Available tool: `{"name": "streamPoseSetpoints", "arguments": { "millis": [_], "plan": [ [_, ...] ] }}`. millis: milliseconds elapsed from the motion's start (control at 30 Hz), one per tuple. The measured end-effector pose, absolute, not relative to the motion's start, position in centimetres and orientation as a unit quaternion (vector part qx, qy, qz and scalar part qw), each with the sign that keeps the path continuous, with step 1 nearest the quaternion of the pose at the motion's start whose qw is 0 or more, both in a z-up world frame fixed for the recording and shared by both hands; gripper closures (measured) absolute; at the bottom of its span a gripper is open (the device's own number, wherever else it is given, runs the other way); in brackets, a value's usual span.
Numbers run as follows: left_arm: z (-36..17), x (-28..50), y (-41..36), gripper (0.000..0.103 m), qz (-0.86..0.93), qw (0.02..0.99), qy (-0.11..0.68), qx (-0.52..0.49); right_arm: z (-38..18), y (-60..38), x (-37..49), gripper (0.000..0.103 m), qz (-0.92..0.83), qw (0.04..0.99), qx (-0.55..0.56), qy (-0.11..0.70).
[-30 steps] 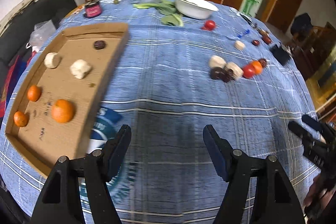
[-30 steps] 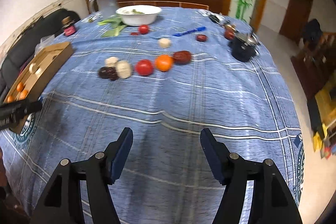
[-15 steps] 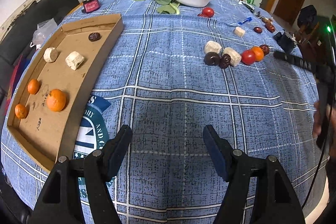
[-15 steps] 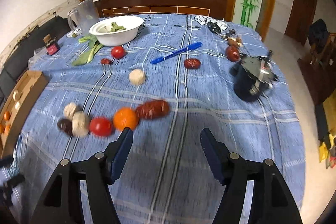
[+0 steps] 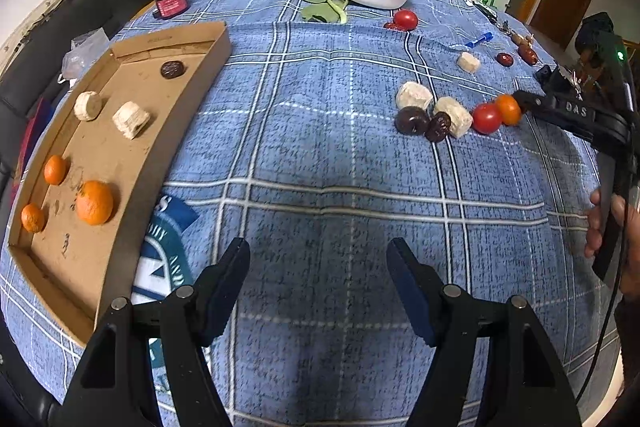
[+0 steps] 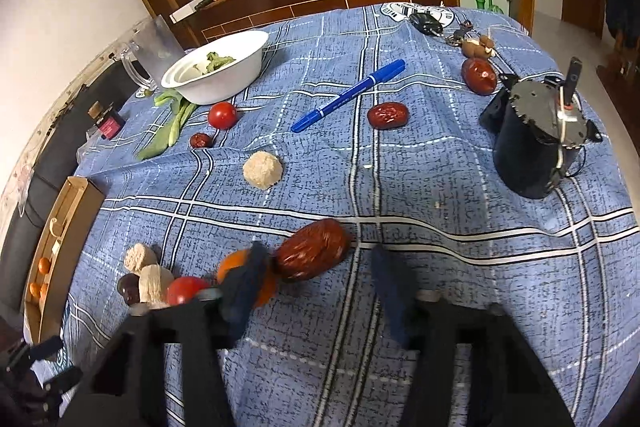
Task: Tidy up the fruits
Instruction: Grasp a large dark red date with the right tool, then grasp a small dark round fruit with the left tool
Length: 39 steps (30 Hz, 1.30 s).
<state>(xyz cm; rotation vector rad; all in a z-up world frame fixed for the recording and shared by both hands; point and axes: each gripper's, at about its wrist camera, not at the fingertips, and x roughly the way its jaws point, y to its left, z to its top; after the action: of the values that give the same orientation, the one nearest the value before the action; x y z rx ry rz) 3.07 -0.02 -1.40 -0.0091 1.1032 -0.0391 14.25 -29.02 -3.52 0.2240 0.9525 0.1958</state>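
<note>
Blue plaid tablecloth (image 6: 460, 267) covers the table. Right gripper (image 6: 316, 279) is spread wide, its left finger beside a large red date (image 6: 312, 254) and a mandarin (image 6: 240, 275). Left gripper (image 5: 318, 281) is also spread, over bare cloth; a cardboard tray (image 5: 132, 163) holds mandarins at far left.

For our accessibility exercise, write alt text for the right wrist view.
The open right gripper hovers low over a blue plaid tablecloth, its fingers either side of a large red date, with a small orange and a tomato just left. Beyond lie a blue marker and a white bowl.
</note>
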Motion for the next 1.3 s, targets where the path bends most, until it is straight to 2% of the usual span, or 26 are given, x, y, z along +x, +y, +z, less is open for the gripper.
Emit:
{"name": "streamPoseSetpoints", "arguments": {
  "millis": [33,233,367,533,667,700,733,767,1067,1300],
  "plan": [
    [-1.5,3.5,-0.3,0.033,-0.021,0.851,0.525,-0.005,-3.5,-29.1,14.1,0.067,0.093,0.877,0.101,0.460],
    [-1.3,5.5,-1.9,0.033,-0.027,0.854,0.520,0.006,-3.1,-30.0,11.9,0.067,0.074,0.881,0.056,0.463],
    [-0.9,6.1,-2.3,0.033,-0.032,0.856,0.517,-0.004,-2.3,-31.4,11.9,0.066,0.062,0.887,0.069,0.453],
    [-0.7,6.1,-2.9,0.033,-0.034,0.855,0.517,0.007,-2.3,-30.6,14.0,0.054,0.073,0.884,0.083,0.454],
    [-0.7,6.5,-2.7,0.033,-0.031,0.856,0.516,0.004,-3.7,-28.3,15.1,0.053,0.077,0.879,0.051,0.467],
    [-0.7,6.6,-2.7,0.033,-0.030,0.856,0.517,0.003,-3.8,-28.1,15.2,0.054,0.074,0.880,0.043,0.467],
    [-0.7,6.8,-2.7,0.033,-0.030,0.855,0.517,0.001,-3.9,-28.0,15.2,0.066,0.073,0.883,0.040,0.462],
    [-0.7,7.1,-2.9,0.033,-0.031,0.855,0.518,-0.001,-3.9,-28.2,15.1,0.073,0.075,0.884,0.040,0.459],
    [-1.0,9.7,-6.0,0.033,-0.070,0.857,0.510,0.016,-1.9,-30.8,10.7,0.072,0.080,0.897,0.043,0.433],
    [-2.4,11.8,-6.9,0.033,-0.086,0.858,0.506,0.028,-2.8,-32.0,8.8,0.072,0.080,0.888,0.071,0.446]
  ]
}}
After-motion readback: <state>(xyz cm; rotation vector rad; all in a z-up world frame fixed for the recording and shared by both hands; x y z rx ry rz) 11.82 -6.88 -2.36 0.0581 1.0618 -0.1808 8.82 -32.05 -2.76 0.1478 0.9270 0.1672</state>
